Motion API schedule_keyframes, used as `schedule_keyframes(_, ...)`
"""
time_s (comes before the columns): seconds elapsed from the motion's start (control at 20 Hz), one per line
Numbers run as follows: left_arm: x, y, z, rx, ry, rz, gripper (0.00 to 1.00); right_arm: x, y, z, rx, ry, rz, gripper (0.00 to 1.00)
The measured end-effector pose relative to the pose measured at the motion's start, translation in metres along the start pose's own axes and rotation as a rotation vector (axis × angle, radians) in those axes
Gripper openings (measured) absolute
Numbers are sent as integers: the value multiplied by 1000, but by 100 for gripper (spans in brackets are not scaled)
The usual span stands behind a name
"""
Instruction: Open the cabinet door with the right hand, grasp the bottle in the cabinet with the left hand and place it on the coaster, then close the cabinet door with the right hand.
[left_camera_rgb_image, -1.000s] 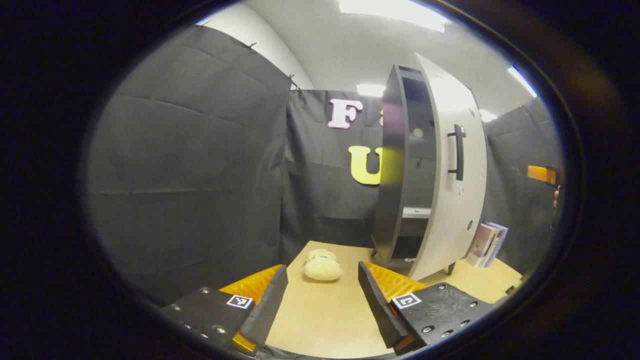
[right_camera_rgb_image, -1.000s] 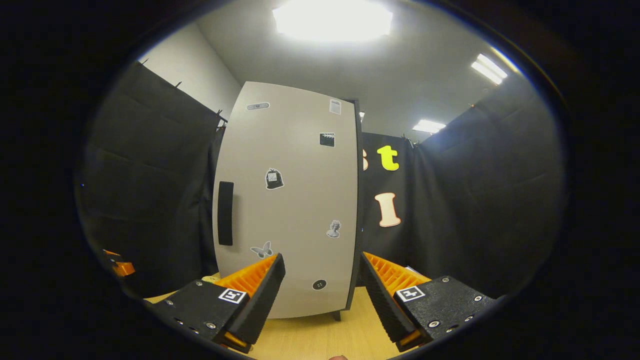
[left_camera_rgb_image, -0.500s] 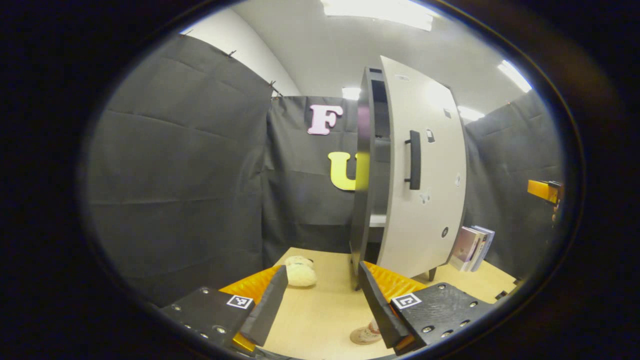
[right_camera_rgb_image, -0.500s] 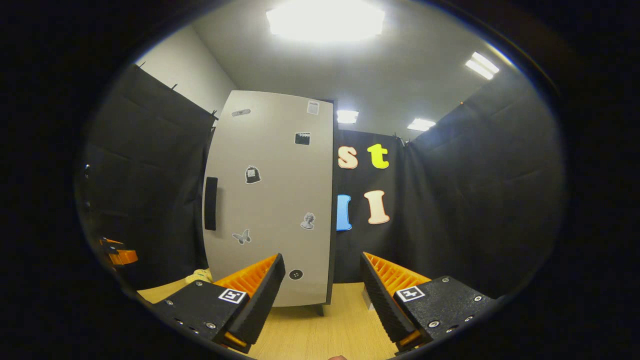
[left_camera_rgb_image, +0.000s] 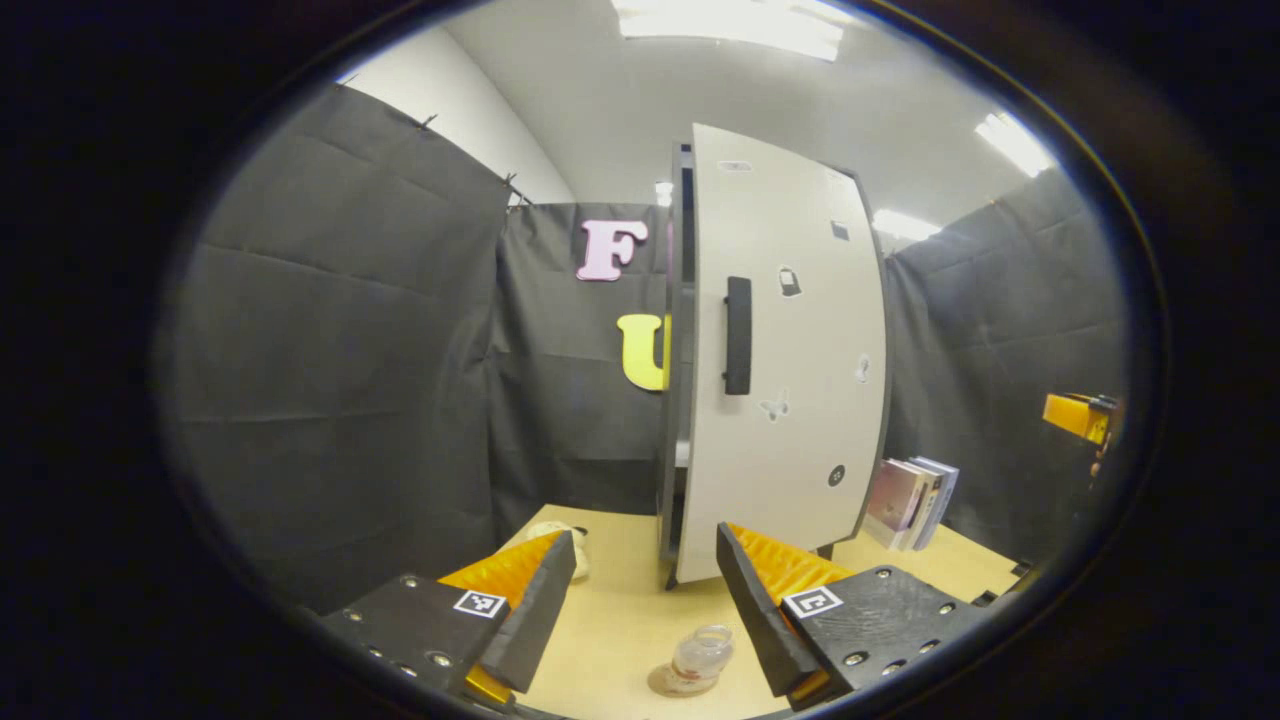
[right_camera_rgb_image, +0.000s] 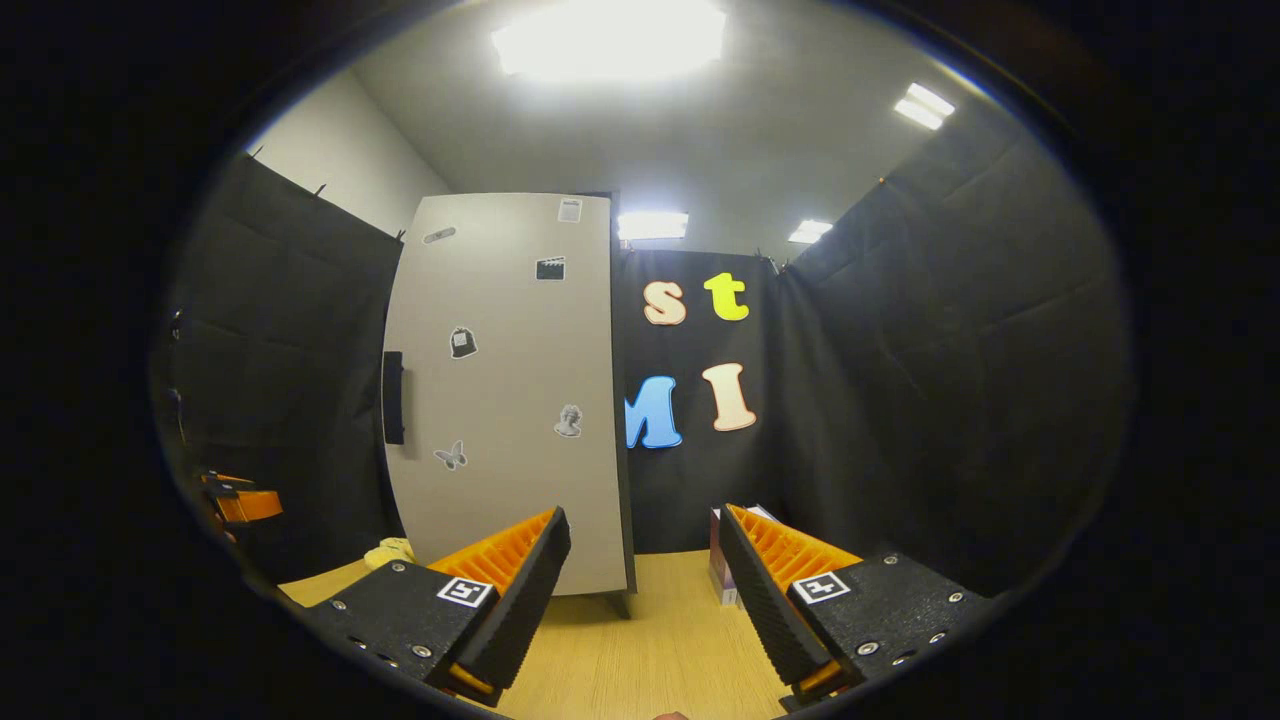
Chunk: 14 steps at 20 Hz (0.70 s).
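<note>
Where clear bottle (left_camera_rgb_image: 700, 657) stands on round coaster (left_camera_rgb_image: 668, 685), smooth cabinet door (left_camera_rgb_image: 780, 350)

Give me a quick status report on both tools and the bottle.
Left tool open, empty. Right tool open, empty, off the cabinet door. Bottle standing on coaster. Door nearly shut, nothing in the way.

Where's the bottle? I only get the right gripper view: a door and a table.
Observer: The bottle stands on the coaster, on the table by the left gripper.
Operator: Is that gripper holding it?
Observer: No. Its fingers are spread and do not touch the bottle.
Operator: Is the door shut?
Observer: Not quite, it seems: the left gripper view shows a dark slit along the door's edge, beside the handle.
</note>
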<state>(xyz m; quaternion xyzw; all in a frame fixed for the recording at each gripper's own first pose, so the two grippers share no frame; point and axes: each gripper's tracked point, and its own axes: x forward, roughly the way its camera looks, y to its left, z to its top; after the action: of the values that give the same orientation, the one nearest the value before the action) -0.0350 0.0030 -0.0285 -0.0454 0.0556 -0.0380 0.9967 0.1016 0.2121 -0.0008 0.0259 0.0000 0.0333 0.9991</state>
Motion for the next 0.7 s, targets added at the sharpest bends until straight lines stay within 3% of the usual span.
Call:
schedule_keyframes(0.3, 0, -28, 0, 23, -1, -14, 88, 5, -14, -32, 4, 43, -4, 93)
schedule_keyframes(0.35, 0, -29, 0, 26, -1, -11, 84, 6, -15, -34, 3, 47, -1, 93)
schedule_keyframes(0.5, -3, -30, -1, 27, -3, -7, 88, 7, -15, -34, -7, 44, 2, 93)
schedule_keyframes(0.7, -3, -29, -3, 32, 3, 7, 84, 11, -10, -33, -24, 37, 15, 93)
